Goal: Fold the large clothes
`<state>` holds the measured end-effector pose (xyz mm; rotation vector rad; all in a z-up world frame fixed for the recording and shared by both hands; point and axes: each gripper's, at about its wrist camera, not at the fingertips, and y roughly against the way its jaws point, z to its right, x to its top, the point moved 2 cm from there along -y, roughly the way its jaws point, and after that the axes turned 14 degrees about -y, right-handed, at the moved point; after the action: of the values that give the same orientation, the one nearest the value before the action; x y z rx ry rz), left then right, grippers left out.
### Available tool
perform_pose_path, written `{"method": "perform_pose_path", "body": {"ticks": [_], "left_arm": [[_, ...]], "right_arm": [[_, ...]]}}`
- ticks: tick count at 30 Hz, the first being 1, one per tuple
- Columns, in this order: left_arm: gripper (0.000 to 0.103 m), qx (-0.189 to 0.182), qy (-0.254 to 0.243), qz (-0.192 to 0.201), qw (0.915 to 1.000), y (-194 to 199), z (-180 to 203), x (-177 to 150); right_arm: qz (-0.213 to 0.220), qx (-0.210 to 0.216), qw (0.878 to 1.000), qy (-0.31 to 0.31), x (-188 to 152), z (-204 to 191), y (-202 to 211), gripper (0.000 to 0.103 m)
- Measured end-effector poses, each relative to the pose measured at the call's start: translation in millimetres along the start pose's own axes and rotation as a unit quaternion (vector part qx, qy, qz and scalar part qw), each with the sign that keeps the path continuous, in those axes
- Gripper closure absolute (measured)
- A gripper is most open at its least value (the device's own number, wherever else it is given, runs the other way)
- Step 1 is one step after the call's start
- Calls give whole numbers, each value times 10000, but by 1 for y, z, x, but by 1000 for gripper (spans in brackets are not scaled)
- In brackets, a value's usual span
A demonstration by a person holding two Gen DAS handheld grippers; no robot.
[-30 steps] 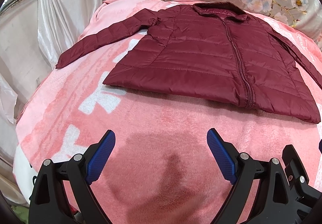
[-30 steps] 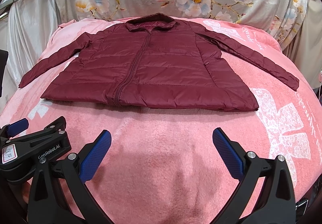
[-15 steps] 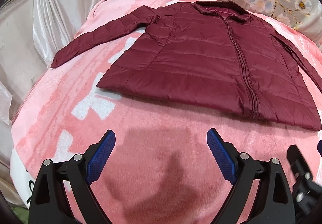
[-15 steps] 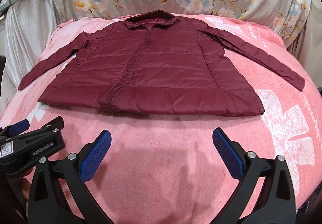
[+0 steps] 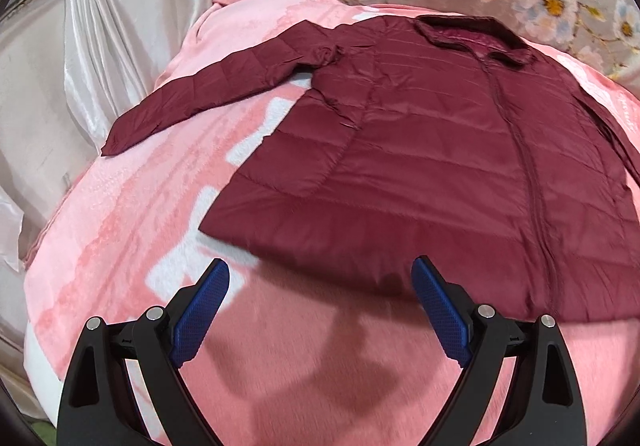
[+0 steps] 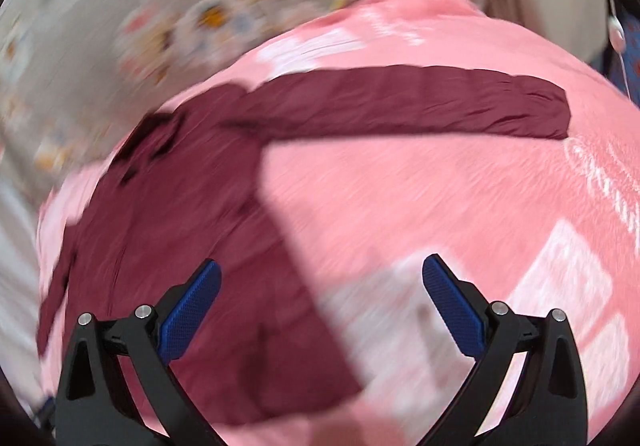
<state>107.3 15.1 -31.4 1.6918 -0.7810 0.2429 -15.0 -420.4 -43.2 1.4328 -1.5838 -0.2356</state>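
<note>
Jacket (image 5: 420, 149) flat, zipped, sleeves out on pink blanket (image 5: 132, 230).
Both hand-held grippers wide open, empty: left (image 5: 320, 302) nr hem, right (image 6: 320, 286) by sleeve (image 6: 420, 105); grab cuff, fold inward.

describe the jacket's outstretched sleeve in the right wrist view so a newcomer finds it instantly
Start from the pink blanket filling the view. A maroon jacket lies on its left part, and the sleeve runs from its shoulder rightward. It is the only long, narrow maroon strip, ending in a cuff near white lettering.
</note>
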Motion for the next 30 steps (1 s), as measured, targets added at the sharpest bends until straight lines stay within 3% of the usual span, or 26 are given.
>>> {"method": "perform_pose_path", "body": {"ticks": [5,11,18,22,26,30], "left_arm": [[13,154,153,18,9998,-16,-11,11],[13,350,206,-19,9992,-30,-17,25],[13,247,282,-75,9993,-45,-15,34],[12,84,300,-182,9993,-51,-15,35],[12,-130,387,-456,9981,-61,-17,35],[12,-94,466,-426,9980,-61,-24,36]], "right_arm": [[210,-64,9954,-937,66,44,-34,5],[561,-388,9841,-1643,109,83,-55,6],[664,-643,9844,-1496,136,87,-80,46],[819,-644,9842,-1432,141,83,-77,87],[1156,-286,9866,-1119,151,45,-59,97],[1353,336,9899,-265,147,-35,-34,100]]}}
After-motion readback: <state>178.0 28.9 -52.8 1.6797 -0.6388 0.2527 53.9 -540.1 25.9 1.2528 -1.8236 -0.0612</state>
